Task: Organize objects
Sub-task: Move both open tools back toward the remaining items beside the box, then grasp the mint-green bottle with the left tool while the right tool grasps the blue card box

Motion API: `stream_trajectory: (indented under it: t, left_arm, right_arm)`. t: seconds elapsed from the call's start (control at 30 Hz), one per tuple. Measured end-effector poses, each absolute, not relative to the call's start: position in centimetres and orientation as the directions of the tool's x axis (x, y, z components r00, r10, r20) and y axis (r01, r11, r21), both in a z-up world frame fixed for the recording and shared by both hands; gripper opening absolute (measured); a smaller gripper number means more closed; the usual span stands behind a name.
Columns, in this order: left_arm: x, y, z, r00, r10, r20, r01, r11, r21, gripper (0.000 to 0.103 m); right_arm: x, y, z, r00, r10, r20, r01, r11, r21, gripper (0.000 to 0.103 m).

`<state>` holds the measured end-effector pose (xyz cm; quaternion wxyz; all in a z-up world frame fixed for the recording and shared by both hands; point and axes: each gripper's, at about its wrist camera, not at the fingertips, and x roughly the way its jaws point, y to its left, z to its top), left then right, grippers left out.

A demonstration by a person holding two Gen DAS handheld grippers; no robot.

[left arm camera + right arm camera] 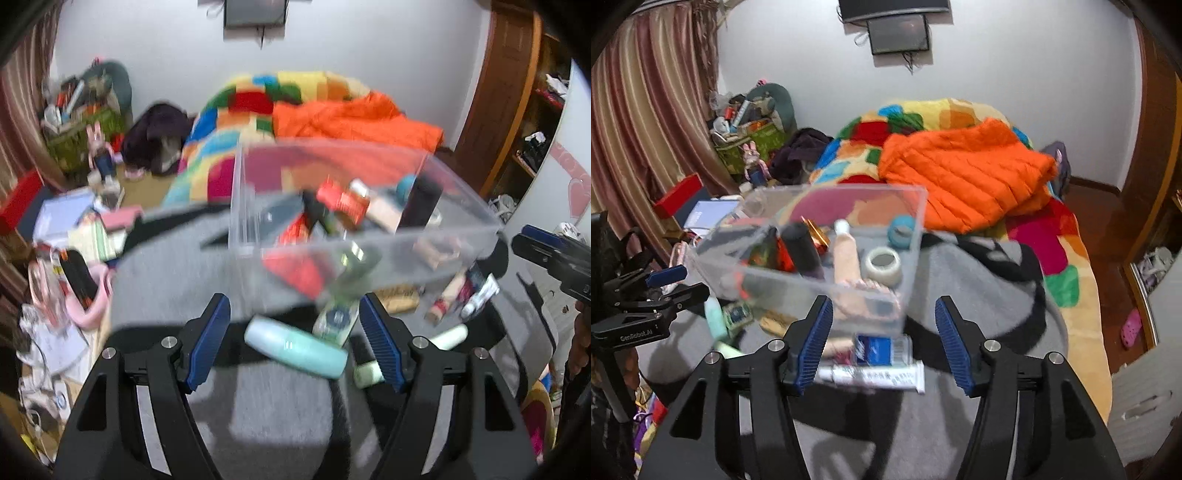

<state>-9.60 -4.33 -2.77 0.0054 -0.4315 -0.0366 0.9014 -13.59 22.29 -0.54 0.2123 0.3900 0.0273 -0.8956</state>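
A clear plastic bin (461, 229) sits on a grey blanket (280, 413) and holds several small items, among them a red pack (341, 201) and a black cylinder (421, 203). The bin also shows in the right wrist view (912, 229), with tape rolls (883, 264) inside. My left gripper (295, 343) is open, with a pale teal bottle (295, 349) and a green-labelled bottle (336, 321) lying between its fingers, untouched. My right gripper (882, 339) is open above a white tube (875, 376) and a blue-and-white pack (879, 349). The right gripper also shows at the right edge of the left wrist view (554, 258).
More tubes (476, 295) lie on the blanket right of the bin. A bed with a patchwork blanket (1063, 258) and an orange jacket (967, 173) lies behind. Cluttered boxes and bags (74, 229) stand at the left. A wooden door (506, 92) is at the right.
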Motion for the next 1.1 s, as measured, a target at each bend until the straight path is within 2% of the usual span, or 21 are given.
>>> stream_trajectory:
  t: [0.2,0.27,0.5,0.67,0.97,1.1]
  left_arm:
    - [-9.2,-4.8,-5.5,-0.545,0.078,-0.835,0.035,-0.993,-0.116,0.073]
    - [-9.2,-4.9,-5.6,-0.546,0.071,-0.835,0.048,-0.992,-0.116,0.076]
    - [-10.4,-4.7,-5.2,-0.555,0.064,-0.830,0.078,-0.989,-0.129,0.076]
    - [-10.0,-4.8,-5.4,-0.573,0.062,-0.817,0.087,-0.987,-0.136,0.076]
    - [-7.2,-7.3,-5.4,-0.584,0.037,-0.811,0.102,-0.988,-0.118,0.075]
    - [-7.0,-7.5,-5.2,-0.566,0.048,-0.823,0.092,-0.988,-0.120,0.074]
  right_arm:
    - [-13.4,23.9,-3.9,-0.526,-0.355,-0.773,0.366,-0.915,0.171,0.055]
    - [-13.6,24.3,-4.8,-0.510,-0.349,-0.786,0.346,-0.920,0.184,0.055]
    - [-15.0,23.9,-5.6,-0.474,-0.392,-0.788,0.324,-0.910,0.258,0.055]
    - [-15.3,21.9,-5.9,-0.466,-0.393,-0.793,0.358,-0.903,0.237,0.067]
    - [-15.8,22.7,-6.7,-0.480,-0.354,-0.802,0.331,-0.920,0.208,0.067]
    - [-16.0,23.6,-6.7,-0.478,-0.360,-0.801,0.321,-0.920,0.222,0.063]
